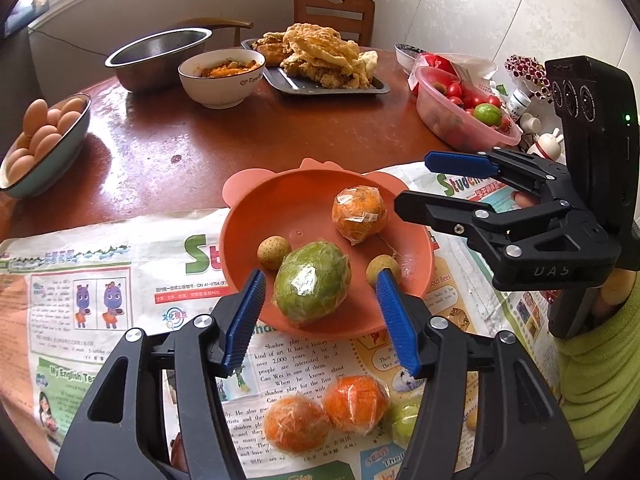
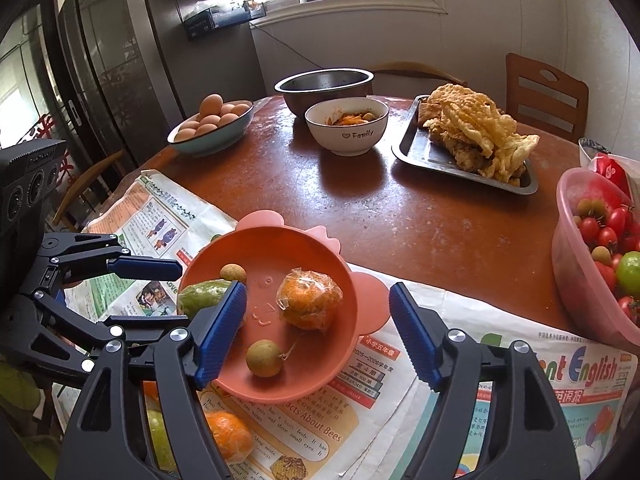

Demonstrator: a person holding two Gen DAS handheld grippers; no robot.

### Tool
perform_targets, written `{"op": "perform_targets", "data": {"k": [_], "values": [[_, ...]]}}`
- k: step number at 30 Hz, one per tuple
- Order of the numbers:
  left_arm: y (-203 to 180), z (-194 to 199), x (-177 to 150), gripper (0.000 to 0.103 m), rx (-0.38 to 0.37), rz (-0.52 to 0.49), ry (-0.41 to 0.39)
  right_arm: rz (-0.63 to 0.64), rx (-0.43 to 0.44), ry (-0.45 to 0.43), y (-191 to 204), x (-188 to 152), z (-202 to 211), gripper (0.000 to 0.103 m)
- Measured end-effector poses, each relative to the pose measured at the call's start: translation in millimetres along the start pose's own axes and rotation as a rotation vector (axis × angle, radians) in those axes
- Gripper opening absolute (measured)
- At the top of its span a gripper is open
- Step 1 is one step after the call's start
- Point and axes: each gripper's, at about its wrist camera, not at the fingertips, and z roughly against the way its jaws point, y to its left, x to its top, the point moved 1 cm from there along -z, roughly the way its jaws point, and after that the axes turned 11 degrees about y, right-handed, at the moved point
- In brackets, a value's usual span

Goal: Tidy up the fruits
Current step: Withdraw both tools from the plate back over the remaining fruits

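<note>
Both tongs hang spread over the plate (image 1: 256,216): left gripper (image 1: 320,304) straddles the green fruit (image 1: 312,282) untouched, right gripper (image 2: 316,332) empty above the orange (image 2: 310,300).

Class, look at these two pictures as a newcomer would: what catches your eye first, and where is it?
First, the orange plate on the newspaper, holding a wrapped green fruit and a wrapped orange. Behind it, a tray of fried food sits at the table's far side.
</note>
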Motion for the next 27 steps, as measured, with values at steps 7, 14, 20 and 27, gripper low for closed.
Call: {"op": "perform_targets", "data": {"k": [7,14,20,27], "values": [[-0.4,7.4,-2.2,0.071,0.027,0.016,-0.009,-0.002,-0.012,-0.019,3.0,-2.5,11.3,0.077],[1.6,18.1,-5.8,0.083,0.052,0.034,-0.031,-0.006,-0.025,-0.042,6.1,-5.4,23.8,0.08],[4.2,32.3,-9.5,0.093,0.085,0.054,-0.072,-0.007,-0.035,-0.066,9.9,-10.1,37.0,0.085],[3.9,44.5,-16.5,0.093,0.098,0.059,-0.101,-0.008,-0.046,-0.086,17.3,-16.6,48.4,0.089]]}}
